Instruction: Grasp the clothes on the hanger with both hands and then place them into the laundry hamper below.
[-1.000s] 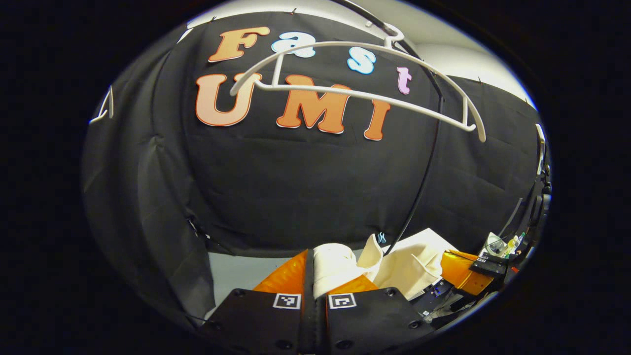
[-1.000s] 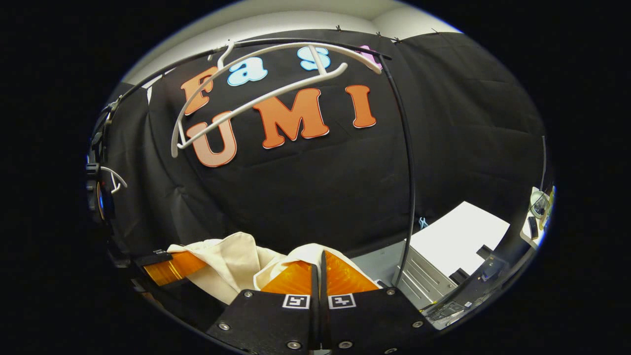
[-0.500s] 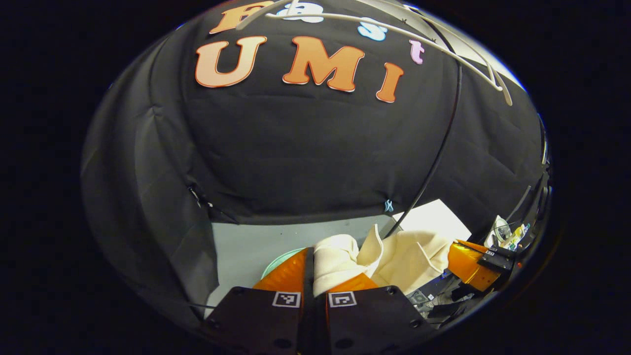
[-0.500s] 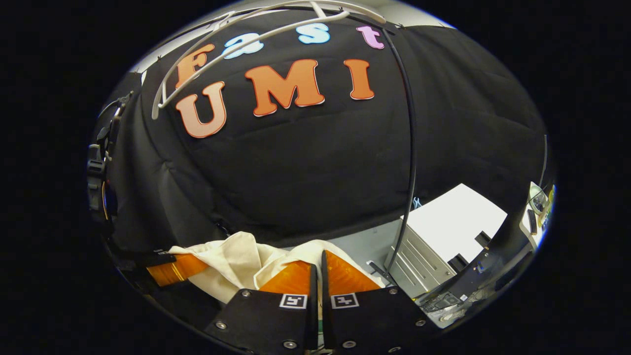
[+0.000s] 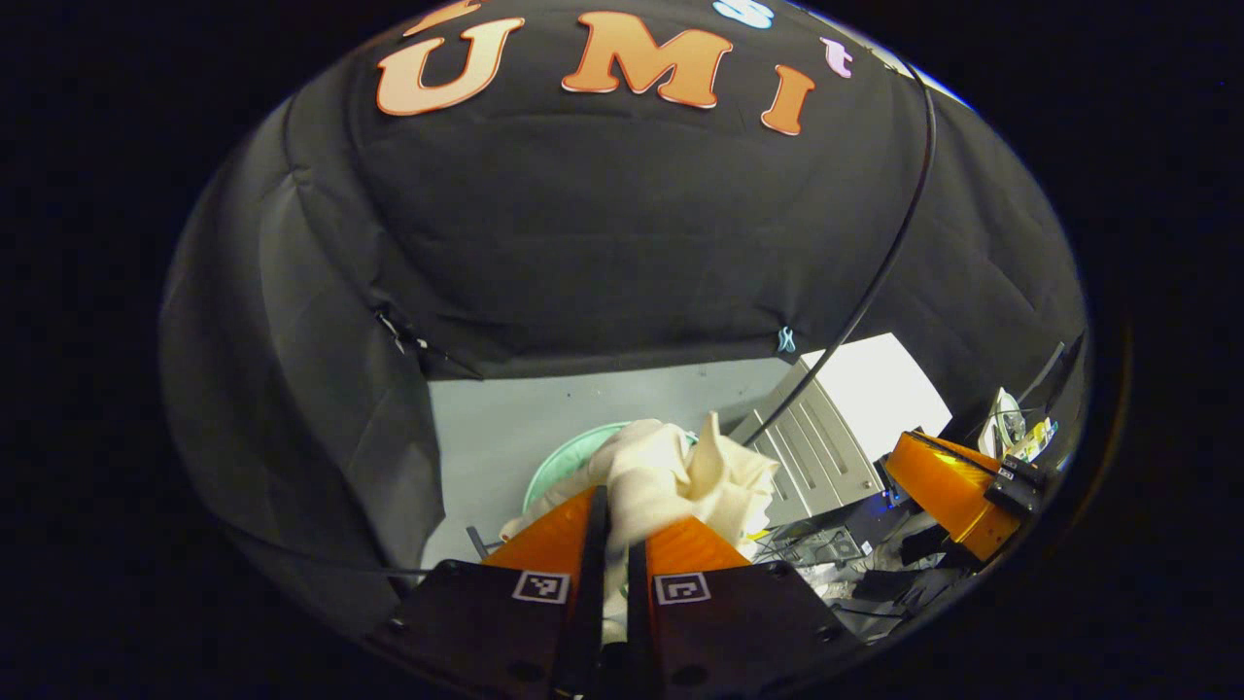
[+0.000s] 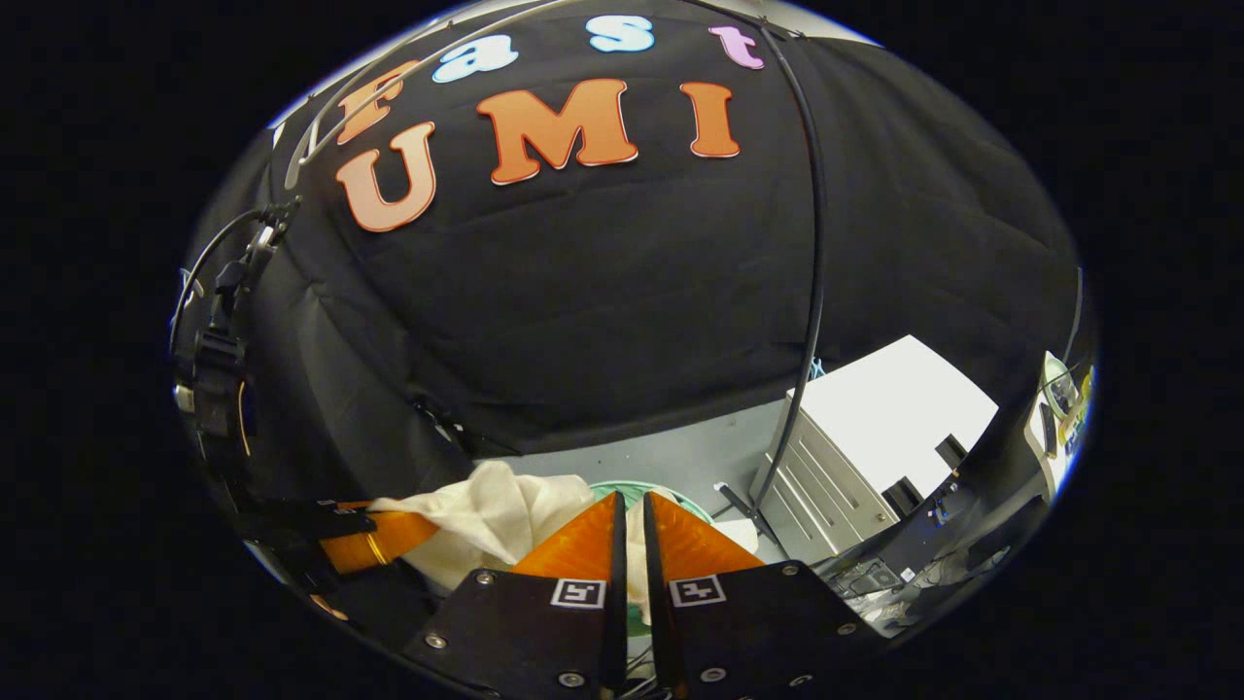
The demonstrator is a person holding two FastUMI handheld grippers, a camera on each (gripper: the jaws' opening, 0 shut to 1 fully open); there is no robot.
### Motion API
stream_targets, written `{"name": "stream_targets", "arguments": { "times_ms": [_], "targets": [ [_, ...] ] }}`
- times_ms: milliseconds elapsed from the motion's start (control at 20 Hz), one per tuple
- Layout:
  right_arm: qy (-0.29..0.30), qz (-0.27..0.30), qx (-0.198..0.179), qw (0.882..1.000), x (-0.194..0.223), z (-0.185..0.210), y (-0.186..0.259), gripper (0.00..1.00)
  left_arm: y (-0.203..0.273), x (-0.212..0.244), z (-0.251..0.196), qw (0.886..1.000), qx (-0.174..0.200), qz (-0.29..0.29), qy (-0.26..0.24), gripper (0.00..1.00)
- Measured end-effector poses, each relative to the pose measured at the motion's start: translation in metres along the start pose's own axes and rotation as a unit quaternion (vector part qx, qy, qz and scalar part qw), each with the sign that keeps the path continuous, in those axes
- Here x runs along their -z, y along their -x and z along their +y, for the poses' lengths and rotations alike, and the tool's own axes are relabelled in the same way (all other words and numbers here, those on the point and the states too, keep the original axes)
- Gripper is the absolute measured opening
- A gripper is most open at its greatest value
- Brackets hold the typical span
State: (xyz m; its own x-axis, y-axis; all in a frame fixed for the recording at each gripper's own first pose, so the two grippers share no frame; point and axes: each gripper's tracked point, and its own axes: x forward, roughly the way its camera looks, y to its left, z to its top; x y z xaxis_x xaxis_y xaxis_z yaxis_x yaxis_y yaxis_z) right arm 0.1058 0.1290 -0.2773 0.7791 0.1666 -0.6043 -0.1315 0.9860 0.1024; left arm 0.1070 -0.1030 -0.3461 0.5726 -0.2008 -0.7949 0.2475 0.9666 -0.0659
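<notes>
Grey floor (image 5: 544,418), cream clothes (image 5: 671,476) pinched in left tongs (image 5: 614,530), hamper (image 5: 564,462) beneath

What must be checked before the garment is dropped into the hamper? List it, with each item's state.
1. Left gripper shut on the cream garment: ok, cloth is pinched between its fingers.
2. Right gripper shut on the garment: ok, cloth shows between its fingers.
3. Garment clear of the white hanger: ok, the hanger is far above.
4. Green hamper under the garment: ok, its rim shows behind the cloth.
5. Whole garment over the opening: cannot tell, the cloth hides most of the rim.
</notes>
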Motion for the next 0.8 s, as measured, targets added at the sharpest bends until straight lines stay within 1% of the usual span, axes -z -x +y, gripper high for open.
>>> {"name": "stream_targets", "arguments": {
  "times_ms": [50, 100, 150, 200, 250, 300, 350, 400, 450, 500, 550, 600, 650, 700, 750, 800],
  "targets": [
    [-0.004, 0.007, -0.002, 1.0, 0.007, 0.002, 0.0, 0.12, -0.001, 0.004, 0.0, 1.0, -0.001, 0.005, -0.002, 0.31],
    [-0.008, 0.012, -0.003, 1.0, 0.011, 0.002, 0.001, 0.02, -0.004, 0.007, 0.002, 1.0, -0.001, 0.007, -0.004, 0.34],
    [-0.01, 0.015, -0.004, 1.0, 0.015, 0.002, -0.002, 0.13, -0.004, 0.006, 0.002, 1.0, -0.002, 0.008, -0.005, 0.34],
    [-0.011, 0.017, -0.003, 1.0, 0.016, 0.002, -0.003, 0.02, -0.003, 0.007, 0.003, 1.0, -0.004, 0.011, -0.004, 0.34],
    [-0.01, 0.017, -0.001, 1.0, 0.017, 0.0, -0.003, 0.13, -0.003, 0.008, 0.004, 1.0, -0.006, 0.013, -0.001, 0.42],
    [-0.01, 0.018, 0.001, 1.0, 0.018, -0.002, -0.003, 0.13, -0.005, 0.011, 0.009, 1.0, -0.01, 0.017, 0.002, 0.34],
    [-0.009, 0.018, 0.005, 1.0, 0.018, -0.005, -0.003, 0.13, -0.004, 0.013, 0.008, 1.0, -0.008, 0.022, 0.005, 0.41],
    [-0.011, 0.019, 0.007, 1.0, 0.021, -0.007, -0.003, 0.13, -0.003, 0.019, 0.012, 1.0, -0.012, 0.027, 0.007, 0.55],
    [-0.013, 0.019, 0.009, 1.0, 0.022, -0.007, -0.003, 0.18, -0.004, 0.023, 0.013, 0.999, -0.012, 0.03, 0.01, 0.68],
    [-0.014, 0.02, 0.011, 1.0, 0.023, -0.009, -0.004, 0.14, -0.003, 0.027, 0.014, 0.999, -0.013, 0.033, 0.013, 0.82],
    [-0.015, 0.021, 0.012, 1.0, 0.023, -0.009, -0.003, 0.25, -0.003, 0.028, 0.016, 0.999, -0.015, 0.036, 0.014, 0.8],
    [-0.014, 0.022, 0.013, 1.0, 0.025, -0.01, -0.003, 0.19, -0.003, 0.033, 0.018, 0.999, -0.018, 0.037, 0.014, 0.84],
    [-0.014, 0.023, 0.012, 1.0, 0.027, -0.009, -0.002, 0.3, -0.002, 0.035, 0.021, 0.999, -0.022, 0.039, 0.014, 0.84],
    [-0.014, 0.022, 0.015, 1.0, 0.028, -0.01, -0.001, 0.32, -0.002, 0.039, 0.023, 0.999, -0.025, 0.041, 0.013, 0.79],
    [-0.015, 0.02, 0.018, 1.0, 0.03, -0.011, 0.0, 0.34, -0.001, 0.04, 0.024, 0.999, -0.025, 0.041, 0.014, 0.77],
    [-0.016, 0.019, 0.018, 1.0, 0.031, -0.011, 0.002, 0.34, 0.003, 0.04, 0.026, 0.999, -0.028, 0.038, 0.018, 0.87]
  ]
}}
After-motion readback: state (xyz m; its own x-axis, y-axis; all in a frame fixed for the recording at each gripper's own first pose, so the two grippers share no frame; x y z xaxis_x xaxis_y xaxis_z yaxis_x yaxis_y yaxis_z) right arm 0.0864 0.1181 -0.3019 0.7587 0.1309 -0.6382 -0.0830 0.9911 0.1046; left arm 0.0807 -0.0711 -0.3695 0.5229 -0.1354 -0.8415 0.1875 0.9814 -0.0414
